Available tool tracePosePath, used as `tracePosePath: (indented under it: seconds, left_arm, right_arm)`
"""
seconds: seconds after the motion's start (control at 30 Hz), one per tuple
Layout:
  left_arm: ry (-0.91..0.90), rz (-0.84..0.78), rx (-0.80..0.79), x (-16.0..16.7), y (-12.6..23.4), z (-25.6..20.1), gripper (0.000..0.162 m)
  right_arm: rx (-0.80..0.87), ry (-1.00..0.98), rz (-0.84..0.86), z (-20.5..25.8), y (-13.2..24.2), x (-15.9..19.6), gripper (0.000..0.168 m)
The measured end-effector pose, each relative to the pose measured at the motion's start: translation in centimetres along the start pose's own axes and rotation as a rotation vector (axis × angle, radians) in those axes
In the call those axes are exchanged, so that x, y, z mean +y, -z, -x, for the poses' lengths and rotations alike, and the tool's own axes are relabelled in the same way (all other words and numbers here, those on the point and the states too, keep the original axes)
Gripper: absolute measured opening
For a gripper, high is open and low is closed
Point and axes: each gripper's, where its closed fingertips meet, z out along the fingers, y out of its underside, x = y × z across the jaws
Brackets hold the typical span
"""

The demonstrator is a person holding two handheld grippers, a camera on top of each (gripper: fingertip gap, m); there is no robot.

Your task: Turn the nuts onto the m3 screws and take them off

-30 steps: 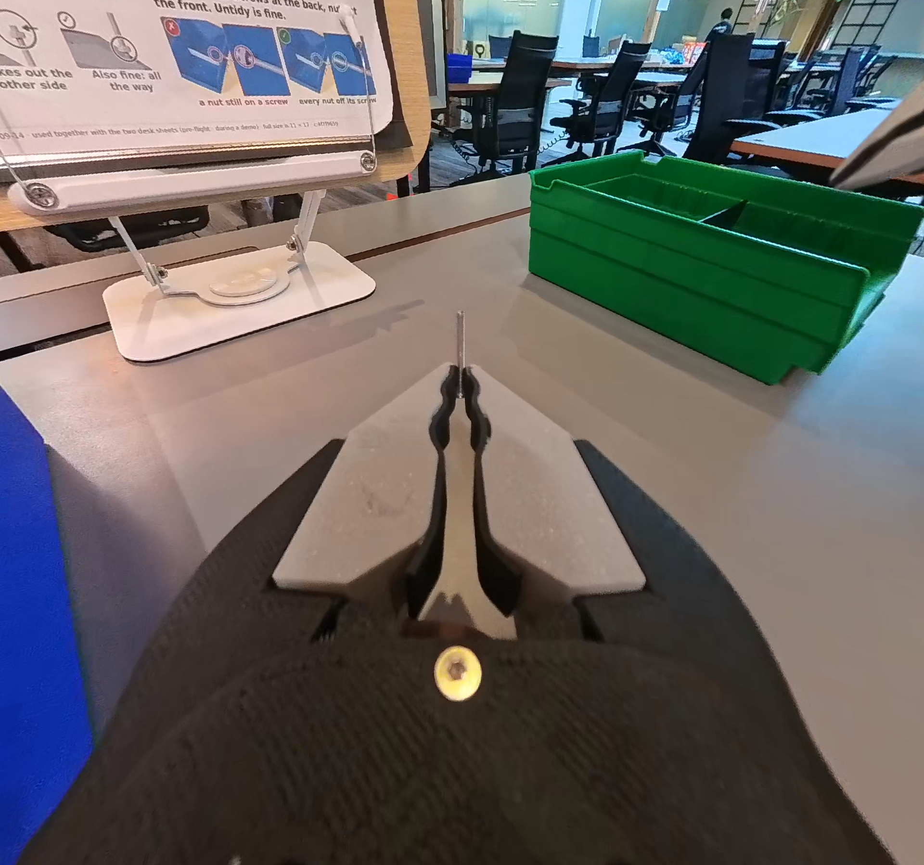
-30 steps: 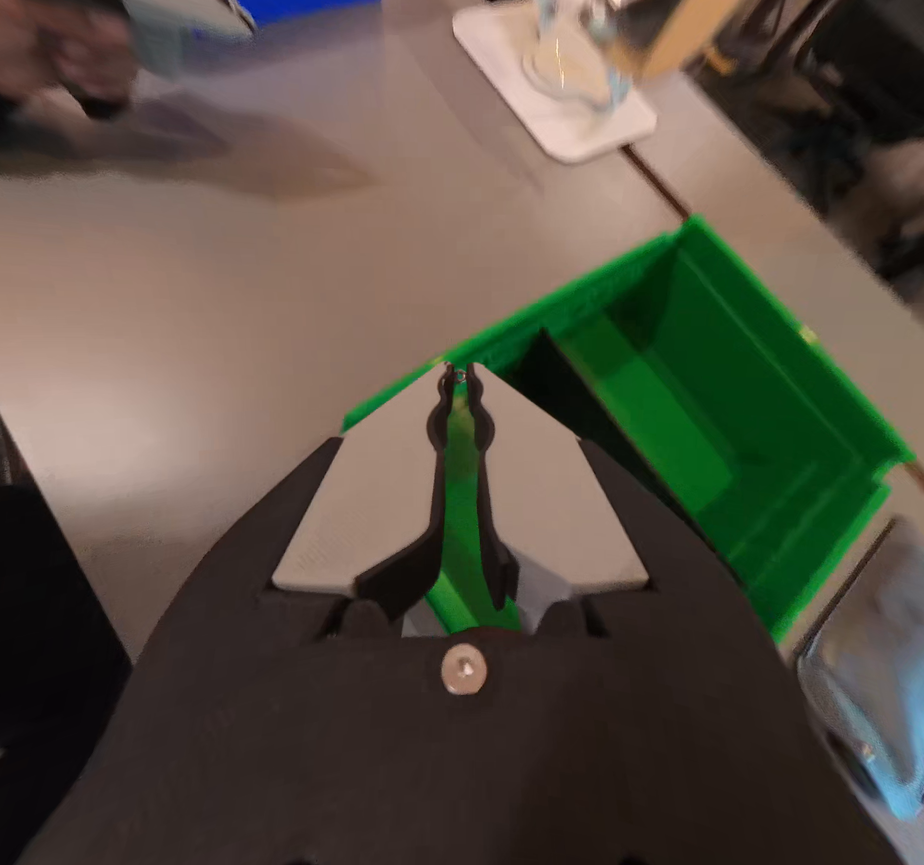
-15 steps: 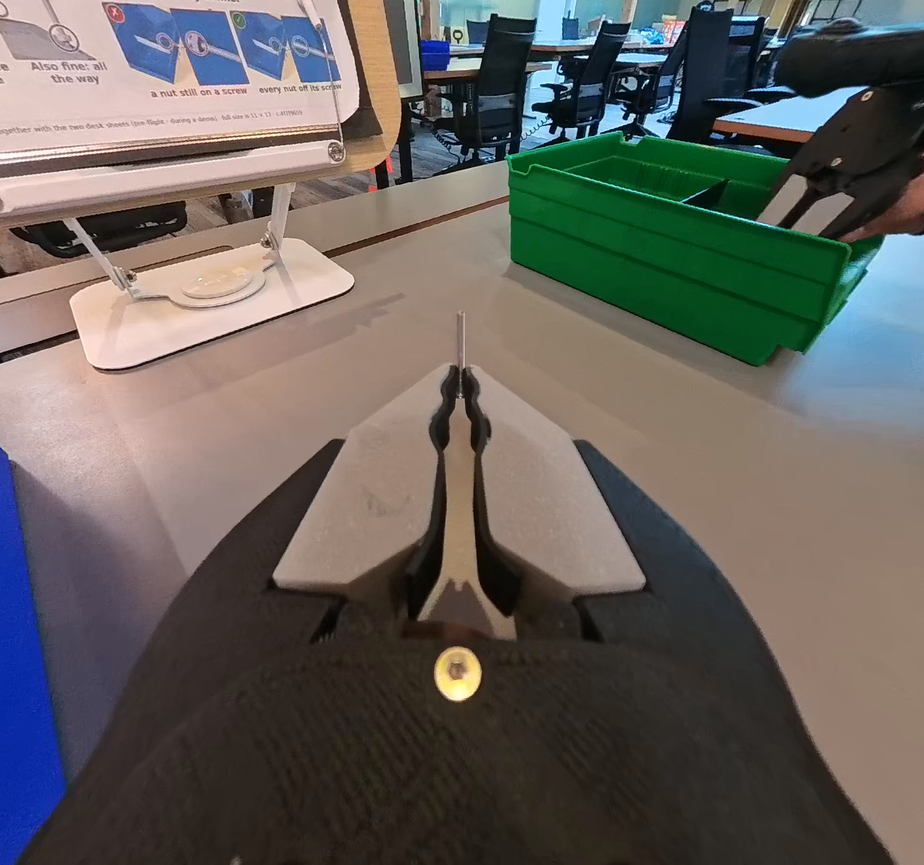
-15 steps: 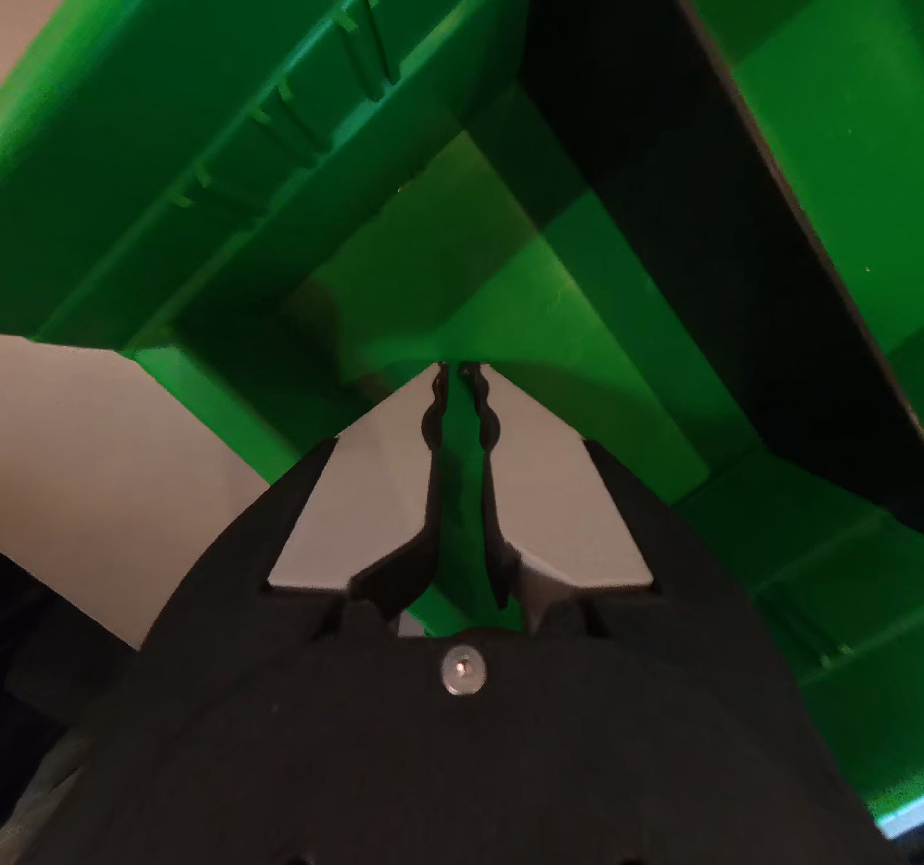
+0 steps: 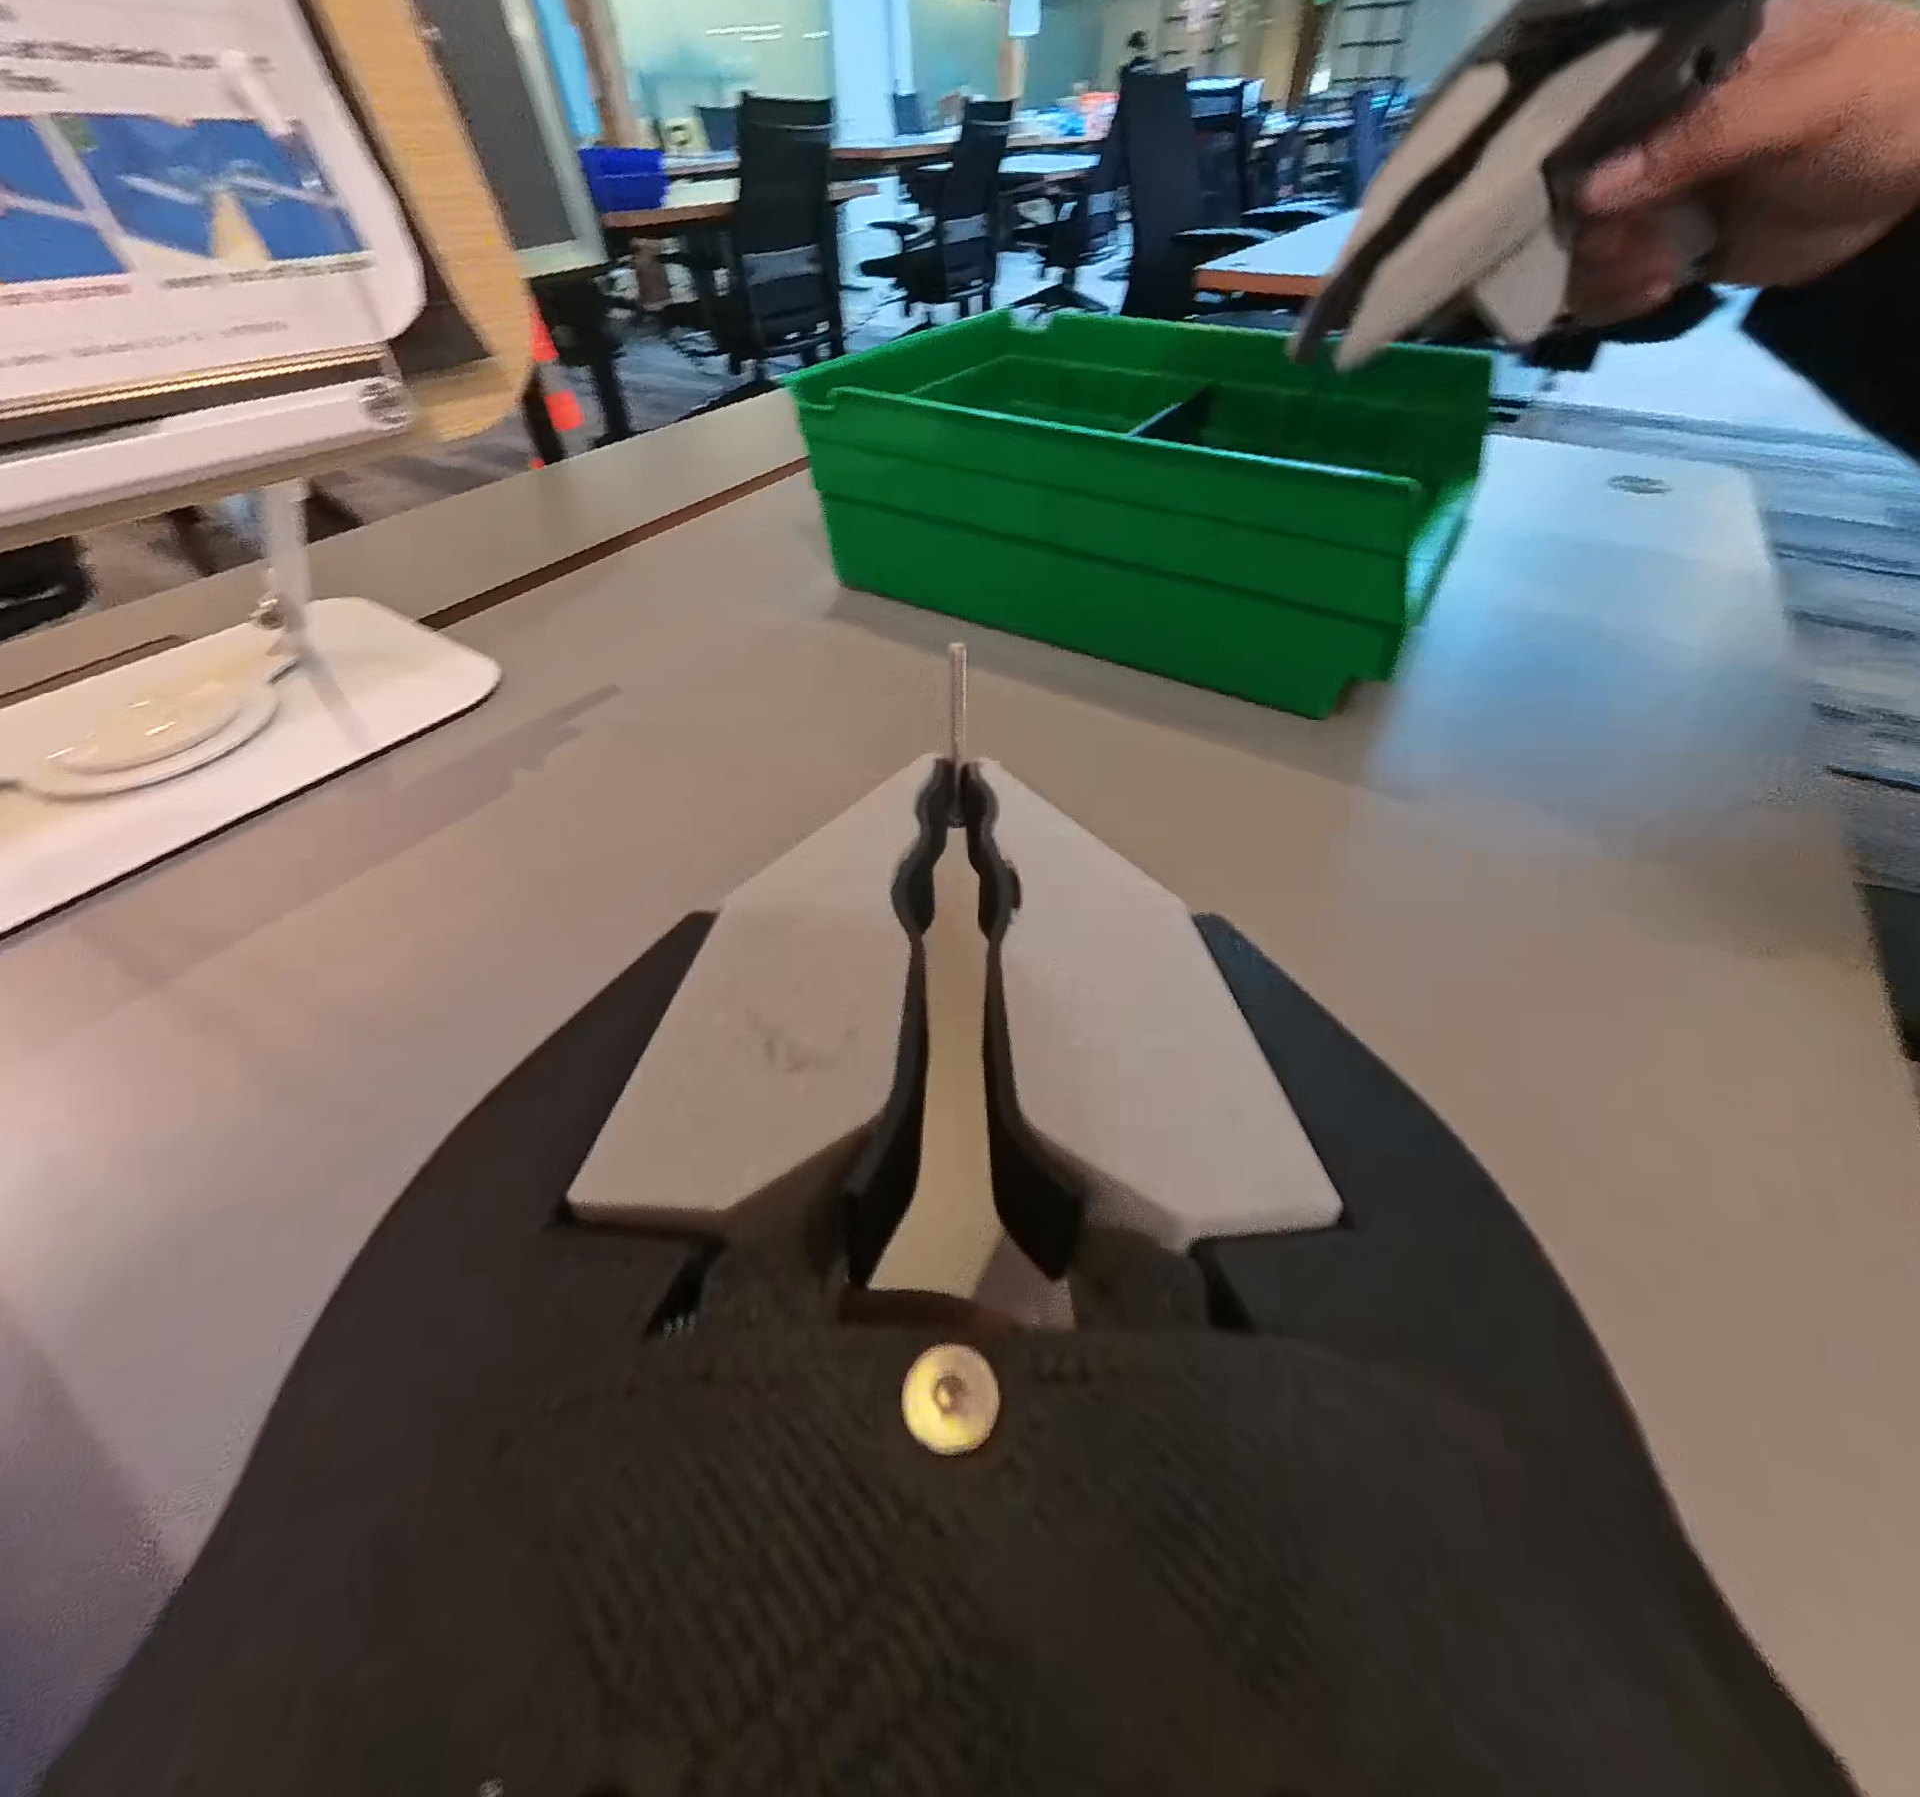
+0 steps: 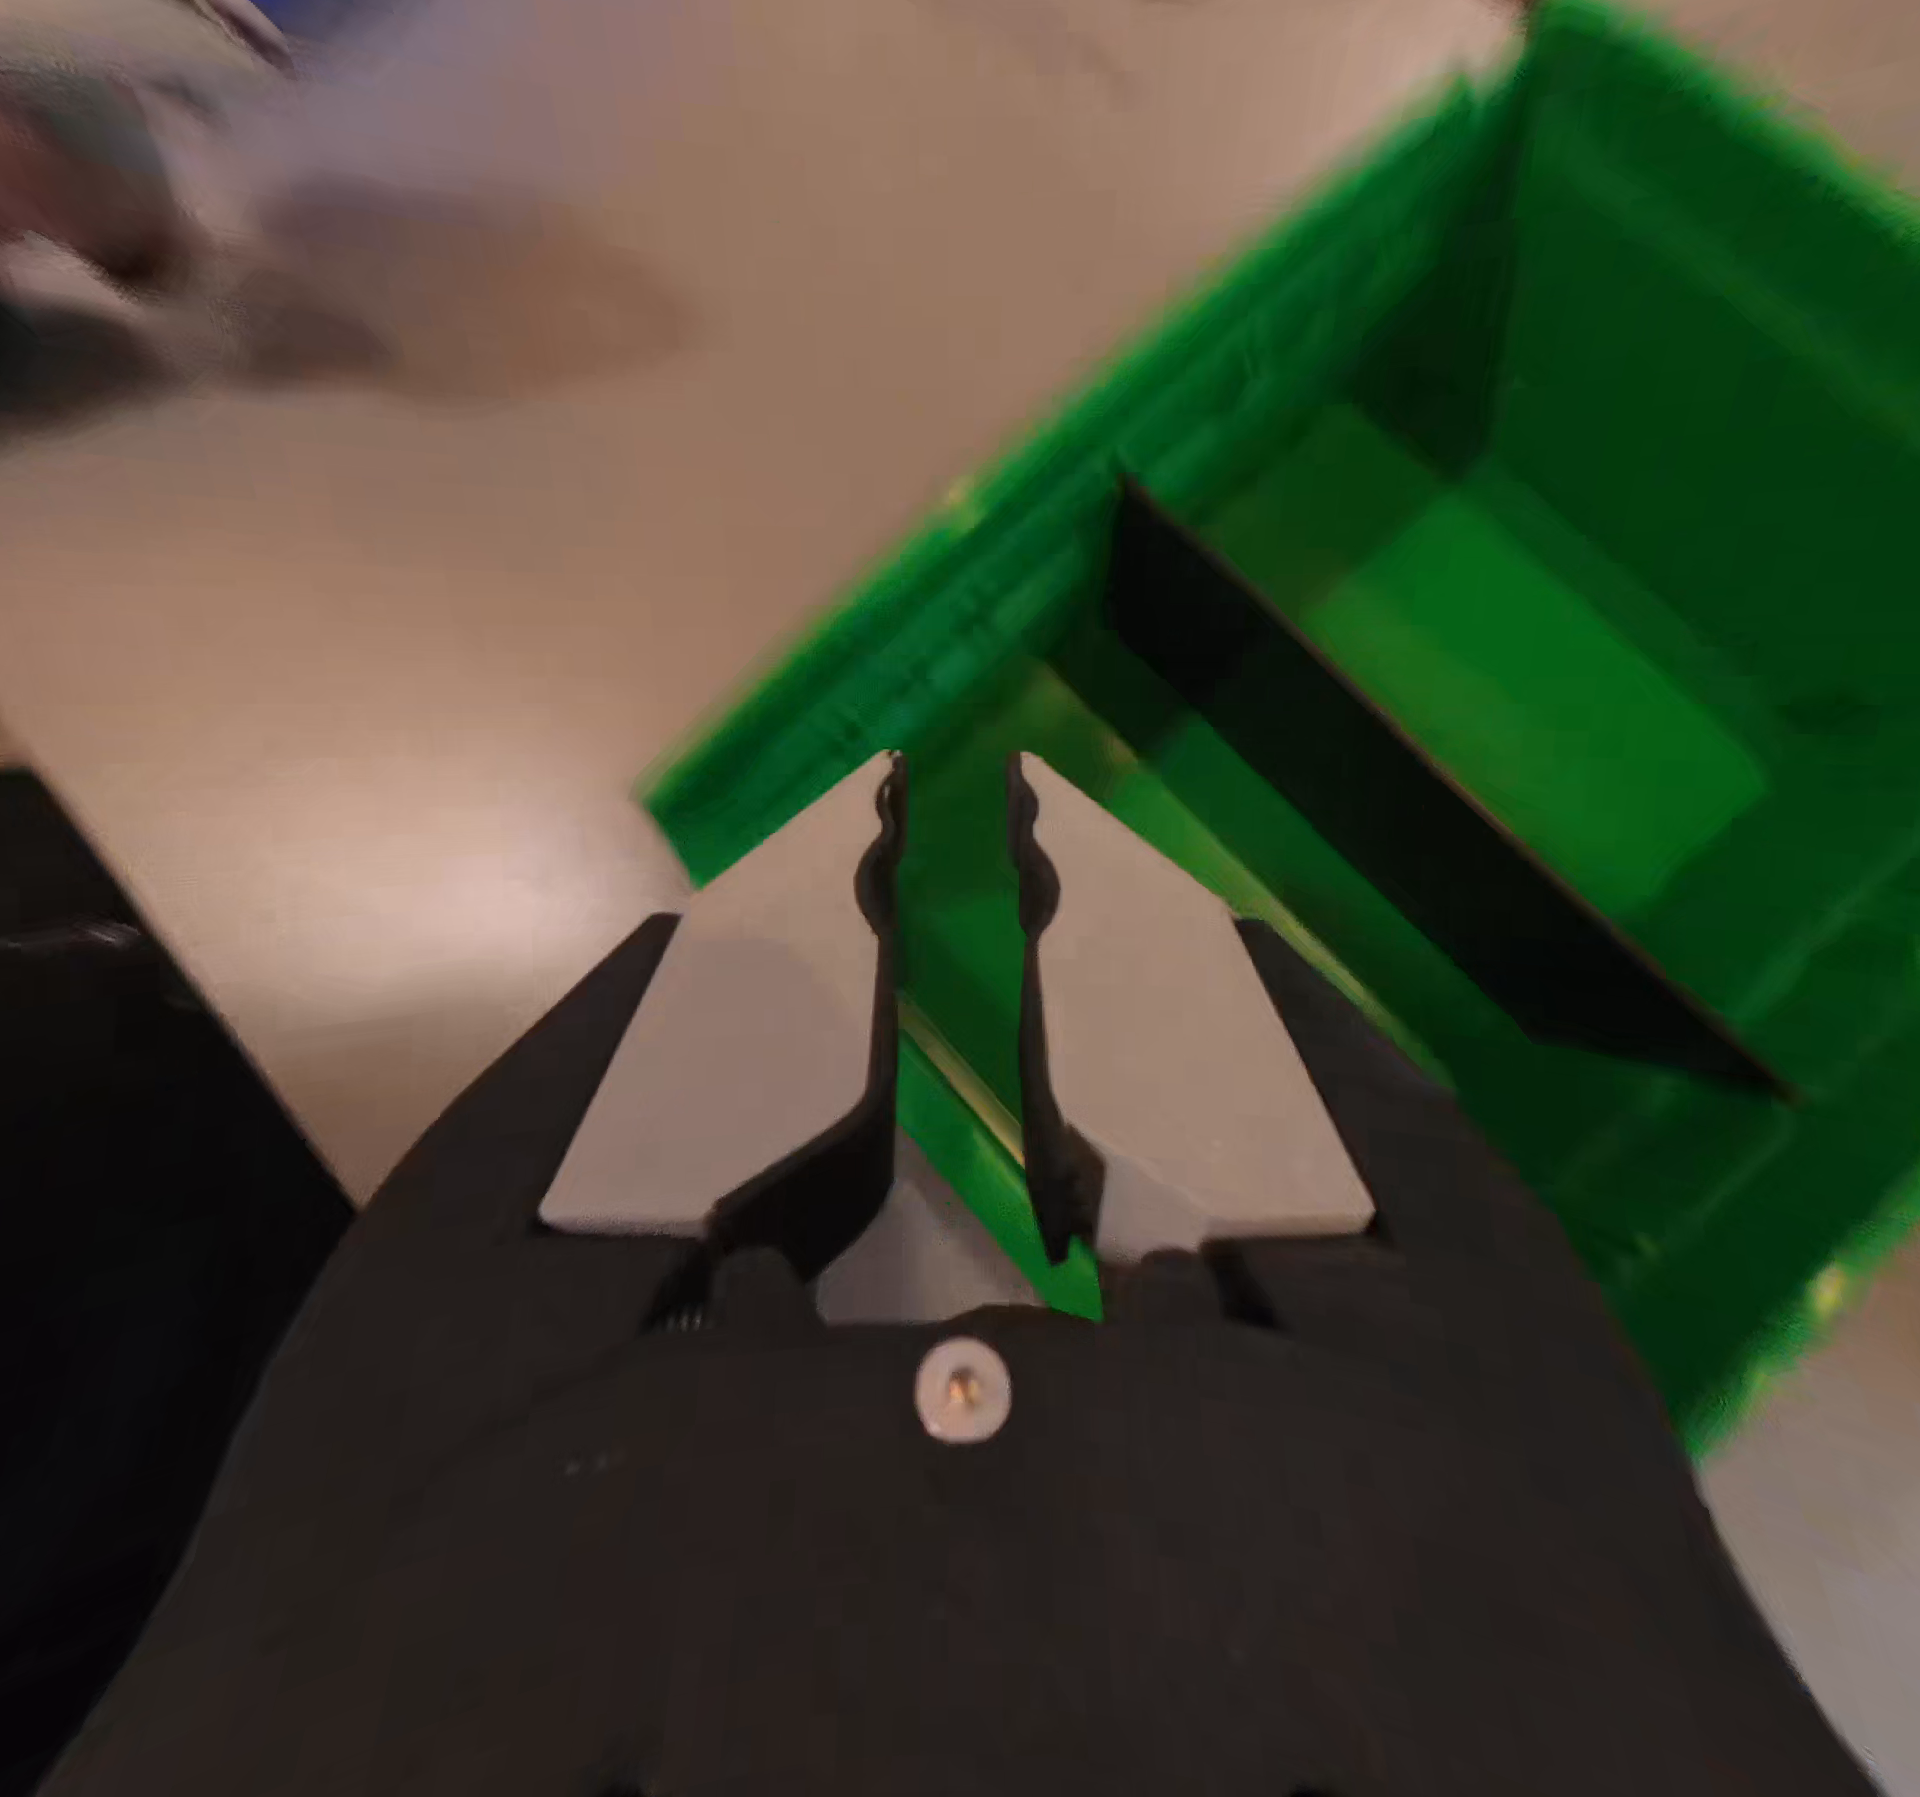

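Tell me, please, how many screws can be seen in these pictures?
1. The screw stands upright, clamped in the left gripper above the table. Others may lie hidden in the green bin; blur prevents checking.

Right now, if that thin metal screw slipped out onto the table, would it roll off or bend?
The screw looks like a straight, thin metal pin, so it is probably stiff and very light. Being round, it would likely roll on the smooth table. The left hand-held gripper pinches only its lower end, so a knock might tilt it.

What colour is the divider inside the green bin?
Black divider; the right wrist view shows it best.
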Motion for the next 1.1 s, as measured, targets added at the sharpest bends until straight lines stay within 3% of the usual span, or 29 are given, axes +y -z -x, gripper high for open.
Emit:
tracePosePath:
  seconds: [0.07,0.17,0.37,0.53,0.73,0.93,1.1]
  left_arm:
    - [-0.004,-0.011,0.071,-0.2,-0.2,-1.4,0.000]
    - [-0.007,-0.017,0.187,-0.2,-0.3,-3.6,0.000]
    - [0.007,-0.035,0.285,-0.4,-0.1,-5.5,0.000]
    - [0.007,-0.052,0.290,-0.8,0.1,-5.6,0.000]
    - [0.001,-0.055,0.287,-0.9,0.2,-5.6,0.000]
    - [0.038,-0.049,0.293,-0.8,0.1,-5.5,0.000]
    - [0.104,-0.087,0.239,-1.4,0.1,-4.2,0.010]
  right_arm:
    - [-0.077,0.068,-0.149,3.9,0.7,-3.7,0.017]
    - [-0.121,0.213,-0.238,9.2,-0.3,-7.0,0.018]
    - [-0.282,0.289,-0.297,17.6,-6.1,-9.9,0.023]
    - [-0.345,0.263,-0.315,19.1,-8.6,-10.4,0.020]
    - [-0.366,0.274,-0.339,19.3,-8.9,-10.7,0.000]
    - [-0.364,0.262,-0.350,19.2,-9.0,-10.7,0.000]
    - [-0.323,0.215,-0.357,17.6,-8.0,-11.2,0.000]
